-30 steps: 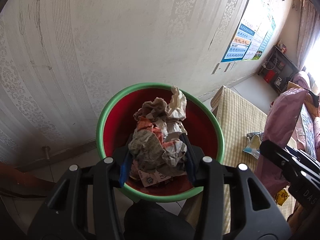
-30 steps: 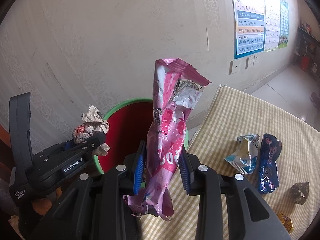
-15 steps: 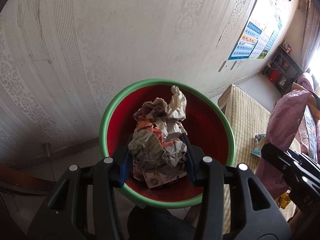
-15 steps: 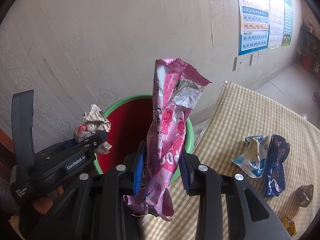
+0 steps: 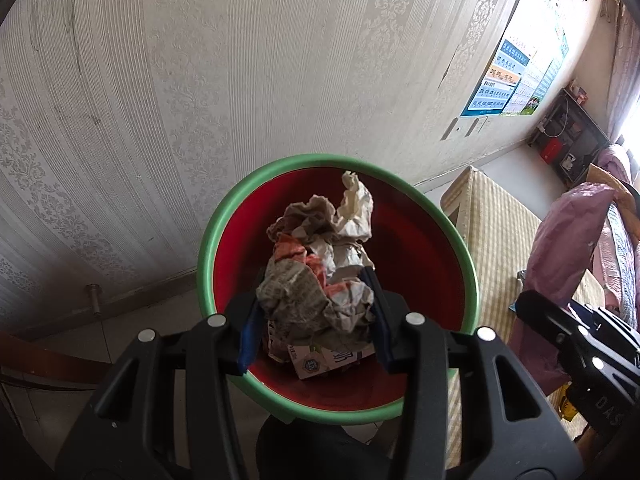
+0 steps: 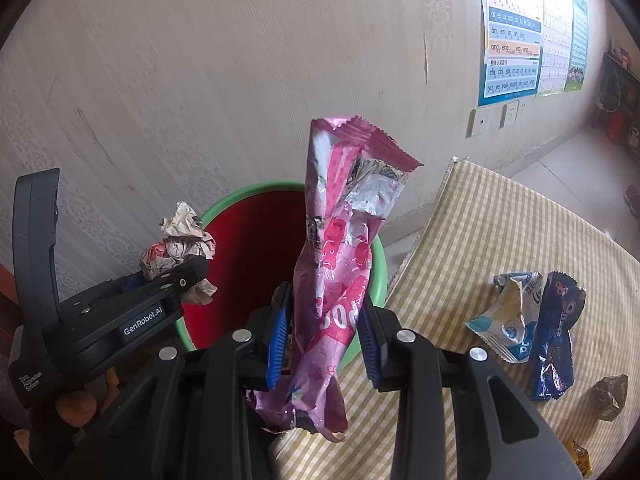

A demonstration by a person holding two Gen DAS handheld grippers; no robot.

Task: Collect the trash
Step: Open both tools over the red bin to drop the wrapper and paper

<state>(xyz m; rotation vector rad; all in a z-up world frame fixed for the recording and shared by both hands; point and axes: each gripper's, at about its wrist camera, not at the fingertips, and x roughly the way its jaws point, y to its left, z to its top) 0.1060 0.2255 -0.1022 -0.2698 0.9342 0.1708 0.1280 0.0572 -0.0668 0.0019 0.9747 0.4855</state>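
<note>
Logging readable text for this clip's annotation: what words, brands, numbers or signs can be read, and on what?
"GenRobot.AI": side of the black left gripper.
"Data Acquisition System": small print on that gripper's body.
"DAS": partly cut off, on the black right gripper.
"ang eng ing", "zhi chi shi", "yu ye yue": blue pinyin wall poster.
Print on the pink snack wrapper, blue foil wrapper and crumpled paper wad: unreadable.

The green-rimmed red plastic bin (image 5: 420,248) stands against the wall, left of the checked-cloth tabletop (image 6: 500,240). The crumpled newspaper wad (image 5: 320,276) sits above the bin opening. The pink foil snack wrapper (image 6: 340,264) stands upright before the bin. The white-blue wrapper (image 6: 506,320) lies on the tabletop, touching the dark blue wrapper (image 6: 554,332) to its right.
</note>
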